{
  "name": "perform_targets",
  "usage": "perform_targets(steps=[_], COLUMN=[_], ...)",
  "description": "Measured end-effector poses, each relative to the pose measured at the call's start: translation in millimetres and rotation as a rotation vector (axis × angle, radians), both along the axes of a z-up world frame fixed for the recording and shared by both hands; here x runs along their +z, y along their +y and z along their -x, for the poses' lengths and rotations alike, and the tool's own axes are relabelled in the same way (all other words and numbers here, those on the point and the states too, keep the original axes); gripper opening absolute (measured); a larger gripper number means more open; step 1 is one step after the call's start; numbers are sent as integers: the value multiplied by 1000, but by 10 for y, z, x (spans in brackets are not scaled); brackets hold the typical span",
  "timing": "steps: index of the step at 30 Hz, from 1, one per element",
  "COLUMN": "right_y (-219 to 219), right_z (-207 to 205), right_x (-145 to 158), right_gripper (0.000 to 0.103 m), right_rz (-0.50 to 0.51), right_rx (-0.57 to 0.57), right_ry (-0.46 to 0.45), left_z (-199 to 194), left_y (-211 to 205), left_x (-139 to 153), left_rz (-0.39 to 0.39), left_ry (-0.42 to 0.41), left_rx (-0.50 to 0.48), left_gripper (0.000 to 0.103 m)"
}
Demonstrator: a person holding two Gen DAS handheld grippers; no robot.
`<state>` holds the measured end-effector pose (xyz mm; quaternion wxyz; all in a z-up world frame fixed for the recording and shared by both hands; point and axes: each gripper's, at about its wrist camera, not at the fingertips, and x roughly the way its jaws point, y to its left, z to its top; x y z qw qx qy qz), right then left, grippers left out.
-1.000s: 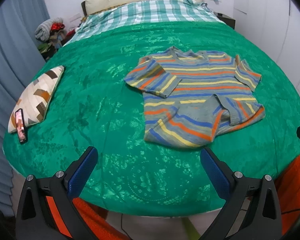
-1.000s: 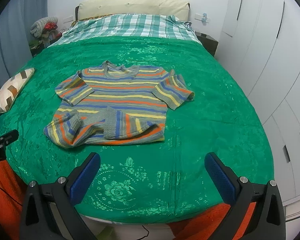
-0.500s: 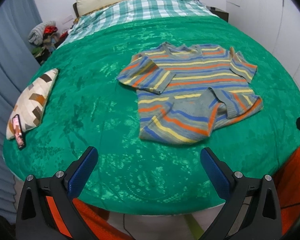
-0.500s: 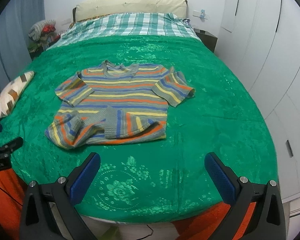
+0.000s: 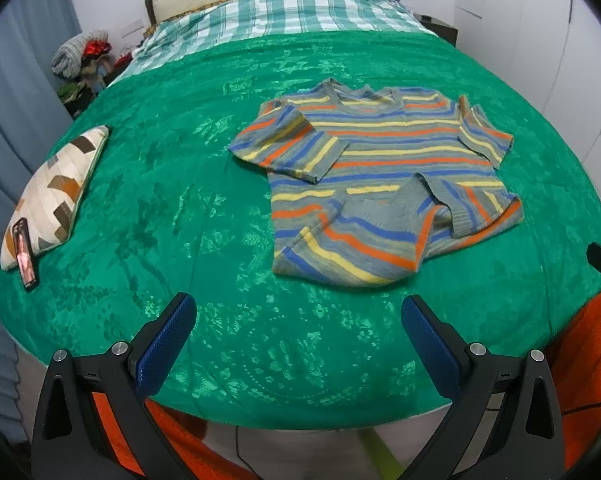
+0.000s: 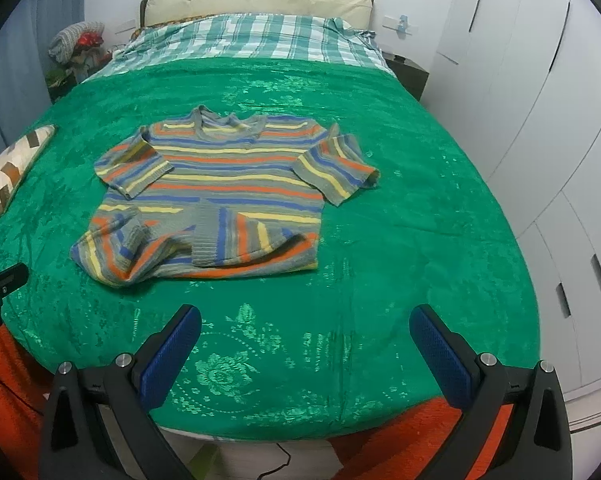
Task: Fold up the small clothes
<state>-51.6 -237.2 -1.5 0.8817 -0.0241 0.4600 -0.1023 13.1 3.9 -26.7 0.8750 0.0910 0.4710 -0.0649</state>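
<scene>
striped sweater (image 5: pixel 380 184) lay face up on the green bedspread (image 5: pixel 180 208), toward the middle of the bed, neckline pointing at the headboard. both short sleeves sat angled in over the chest edges, not squared. the hem end nearest the grippers was bunched and turned up on itself, ribbed band showing in the right wrist view (image 6: pixel 206 240), with a rumpled lump at the corner on the left-gripper side. judged as an early stage: one rough bottom-up turn perhaps begun, nothing crisp, no side folds, no final stack; sleeves, sides and a clean halving all seemed left to do. left gripper (image 5: pixel 298 326) hung over the near edge of the bedspread, jaws spread wide, nothing between them, well short of the garment. right gripper (image 6: pixel 304 338) likewise wide apart and empty, also near the bed's foot, sweater ahead and a little to its left. patterned cushion (image 5: pixel 48 196) rested at the bed's left edge with a phone (image 5: pixel 25 254) leaning against it, well apart from the sweater. checked sheet (image 6: pixel 252 42) covered the head end.
</scene>
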Motion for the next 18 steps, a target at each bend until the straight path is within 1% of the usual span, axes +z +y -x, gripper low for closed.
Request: perform_targets(steps=[8,18], right_y=[-62,-68], right_z=[12,10], right_x=[-13,-22], right_gripper=[103,103], right_rz=[36,43], right_rx=[-24,-30], right_ry=[10,19], left_z=[-3,-1], left_y=[-58,-44], left_x=[-51,-84], left_rz=[4,5], left_ry=[18,28], left_rx=[-3,8], left_gripper=[102,102])
